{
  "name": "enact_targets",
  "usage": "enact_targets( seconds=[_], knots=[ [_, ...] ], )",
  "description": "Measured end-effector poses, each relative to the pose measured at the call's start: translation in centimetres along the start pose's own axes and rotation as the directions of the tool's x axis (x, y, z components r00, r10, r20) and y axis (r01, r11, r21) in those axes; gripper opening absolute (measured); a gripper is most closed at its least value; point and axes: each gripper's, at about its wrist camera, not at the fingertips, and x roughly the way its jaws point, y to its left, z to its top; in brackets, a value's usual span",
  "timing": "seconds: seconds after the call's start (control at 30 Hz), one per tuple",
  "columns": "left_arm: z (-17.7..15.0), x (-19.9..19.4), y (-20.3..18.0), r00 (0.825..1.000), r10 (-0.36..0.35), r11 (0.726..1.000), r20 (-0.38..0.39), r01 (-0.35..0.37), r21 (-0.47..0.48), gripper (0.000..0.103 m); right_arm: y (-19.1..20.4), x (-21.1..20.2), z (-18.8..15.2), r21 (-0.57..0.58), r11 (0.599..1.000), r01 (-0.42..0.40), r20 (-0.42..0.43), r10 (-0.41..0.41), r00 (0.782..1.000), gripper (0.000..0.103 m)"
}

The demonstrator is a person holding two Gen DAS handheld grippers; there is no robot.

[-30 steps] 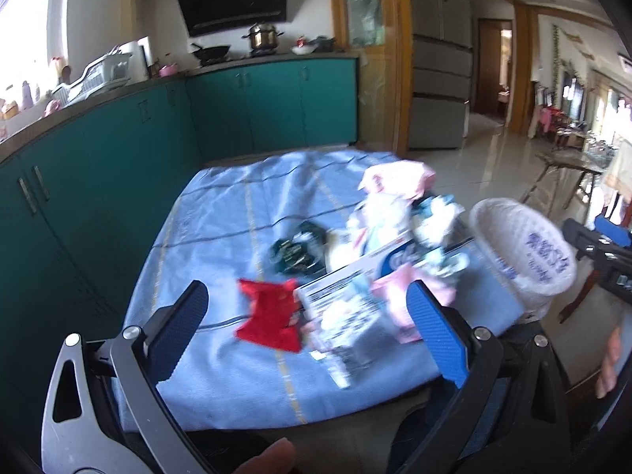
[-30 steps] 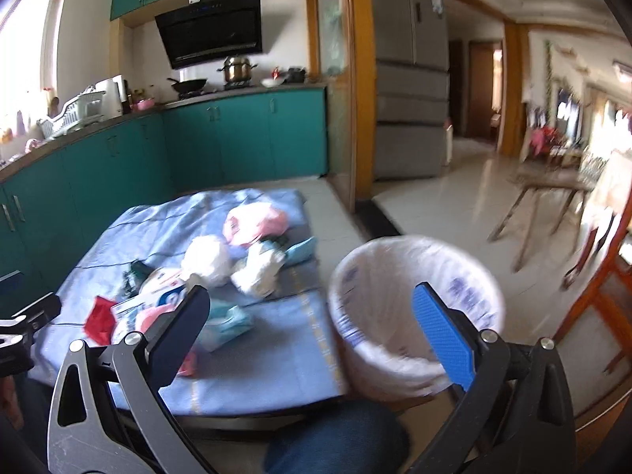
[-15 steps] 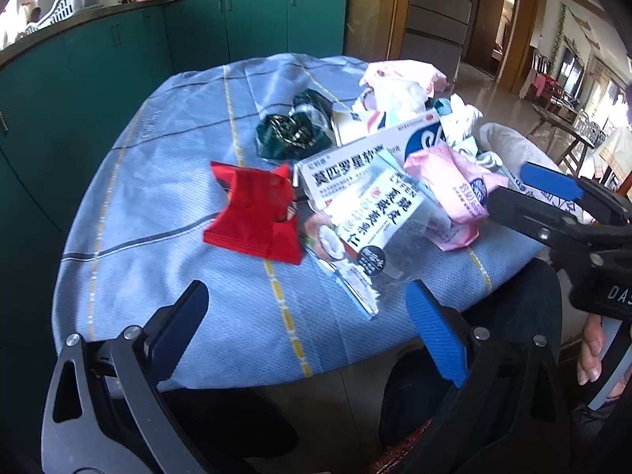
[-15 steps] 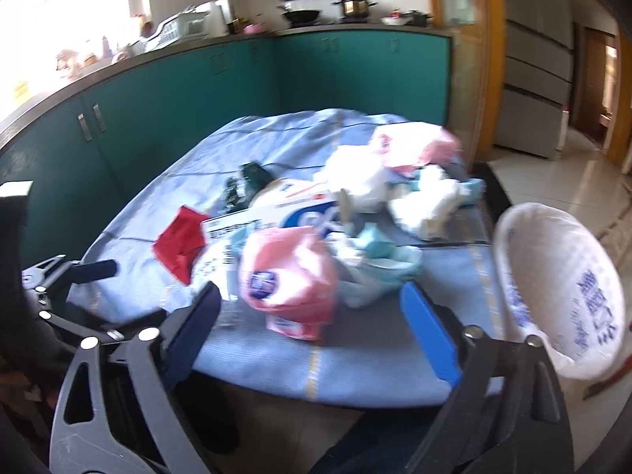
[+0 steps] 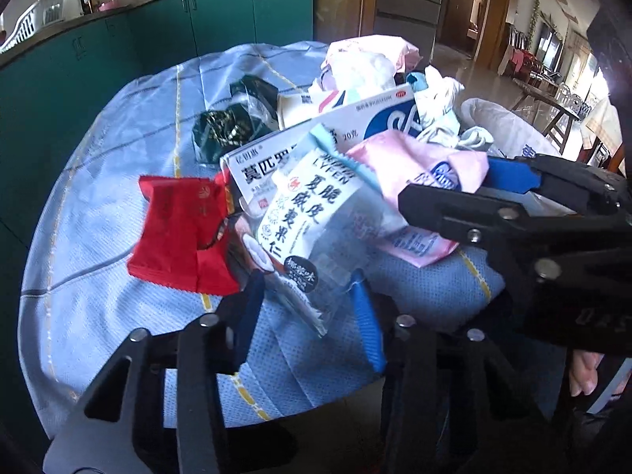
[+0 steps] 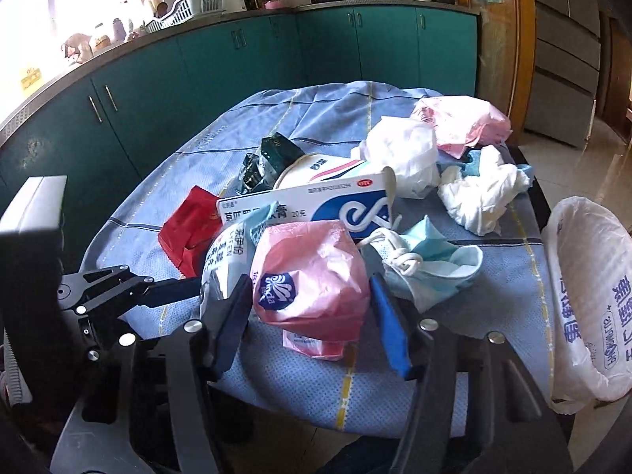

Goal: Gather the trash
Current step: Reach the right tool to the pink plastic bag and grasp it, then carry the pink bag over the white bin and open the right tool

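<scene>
A: Left gripper [image 5: 308, 296] — state?
B: Jaws are closing; the white snack wrapper [image 5: 312, 217] is caught between the pads at its near, clear end. Contact on both sides looks likely, not certain.
A: Right gripper [image 6: 312, 308]?
B: Also closing, with the pink tissue pack [image 6: 312, 276] set between the blue pads; the pads are seen just beside it, touching cannot be confirmed.
A: Rest of the trash?
B: Piled on the blue tablecloth [image 6: 177, 166]: red wrapper [image 5: 177, 233] left of the snack wrapper, white medicine box [image 6: 316, 201] behind the pink pack, crumpled face mask [image 6: 426, 260] to its right, white tissues [image 6: 478, 193] farther back.
A: Bin?
B: A bag-lined bin [image 6: 584, 300] is seen off the table's right edge.
</scene>
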Motion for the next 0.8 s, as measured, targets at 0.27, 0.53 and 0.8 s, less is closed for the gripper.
enact_targets(
  seconds=[0.27,0.53,0.8],
  knots=[
    [1.0,-2.4,1.4,0.997,-0.008,1.000,0.079,0.010,-0.025,0.024,-0.9,-3.8,1.6,0.032,0.996,-0.088,0.153,0.082,0.985,0.051],
    [2.3,-4.1,2.2,0.987,-0.036,0.997,0.156,0.045,-0.055,0.022,-7.1,-9.7,1.8,0.186,0.982,0.033,0.340,-0.096,0.935,0.051],
    [6.8,-5.9,-1.7,0.963,-0.134,0.991,0.234,0.128,0.038,0.022,-16.4,-11.1,-1.9,0.425,0.844,0.327,0.201,-0.440,0.875,0.051]
  ],
)
